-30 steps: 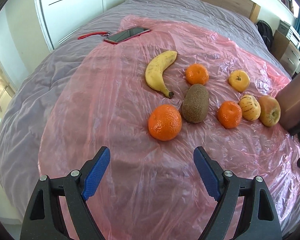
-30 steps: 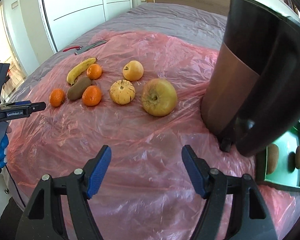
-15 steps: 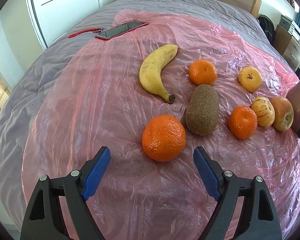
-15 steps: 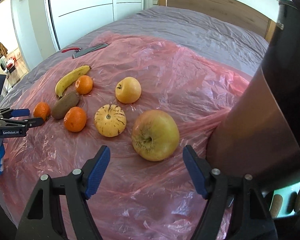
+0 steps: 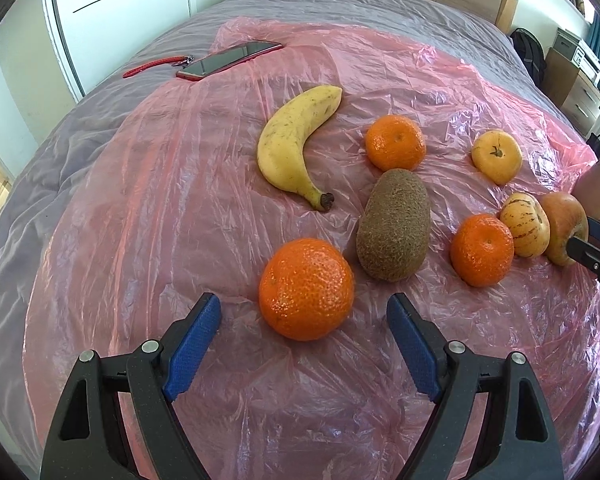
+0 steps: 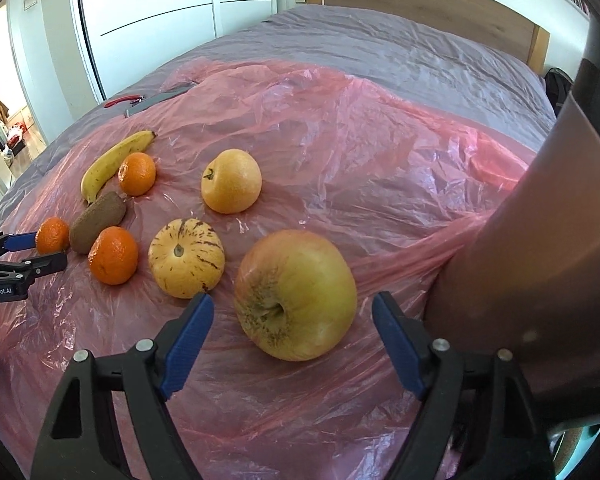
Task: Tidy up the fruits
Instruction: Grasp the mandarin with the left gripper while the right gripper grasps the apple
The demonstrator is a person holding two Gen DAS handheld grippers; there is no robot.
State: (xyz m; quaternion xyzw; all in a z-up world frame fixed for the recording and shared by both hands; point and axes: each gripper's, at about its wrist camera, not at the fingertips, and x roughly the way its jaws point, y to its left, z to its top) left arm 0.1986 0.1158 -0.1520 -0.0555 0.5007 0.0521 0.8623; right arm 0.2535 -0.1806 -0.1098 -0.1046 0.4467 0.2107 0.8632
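Note:
Fruit lies on a pink plastic sheet (image 5: 148,208) on a bed. My left gripper (image 5: 302,316) is open, its blue pads either side of a large orange (image 5: 306,288) without touching it. Beyond the orange are a banana (image 5: 296,148), a kiwi (image 5: 394,224), two tangerines (image 5: 396,142) (image 5: 482,250), a yellow citrus (image 5: 497,156) and a striped yellow fruit (image 5: 526,224). My right gripper (image 6: 293,306) is opening its jaws; a yellow-red apple (image 6: 296,292) sits between the pads, clear of both.
A tall brown cylinder (image 6: 540,260) stands close on the right of the apple. A phone (image 5: 228,60) and a red strap (image 5: 152,68) lie at the far left edge of the sheet. A bit of green tray (image 6: 576,438) shows lower right.
Both grippers have moved in toward the fruit. The orange now sits between the left pads and the apple between the right pads. The right jaws have widened.

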